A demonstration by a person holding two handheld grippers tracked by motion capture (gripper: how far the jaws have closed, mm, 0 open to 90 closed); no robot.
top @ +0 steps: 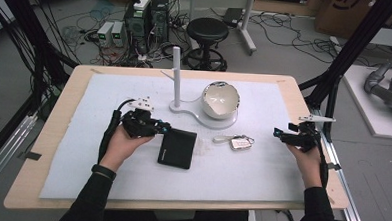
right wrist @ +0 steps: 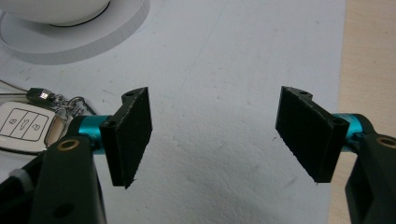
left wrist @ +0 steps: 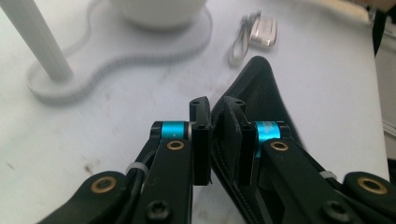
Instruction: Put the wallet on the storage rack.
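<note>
Where cables (top: pixel 88 20) sprawl, white mat (top: pixel 261 173) covers table (top: pixel 47 149).

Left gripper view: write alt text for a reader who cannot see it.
The left gripper has its two black jaws shut on the edge of a black wallet, which runs away from them over the white mat. Beyond lie a key fob on a ring and a white stand with an upright post.

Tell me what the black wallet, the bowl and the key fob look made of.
Black wallet: probably leather or a textured synthetic; matte, with a stitched edge in the left gripper view. Bowl: glossy white ceramic or plastic, showing bright reflections. Key fob: smooth pale plastic with shiny metallic trim and a metal ring.
</note>
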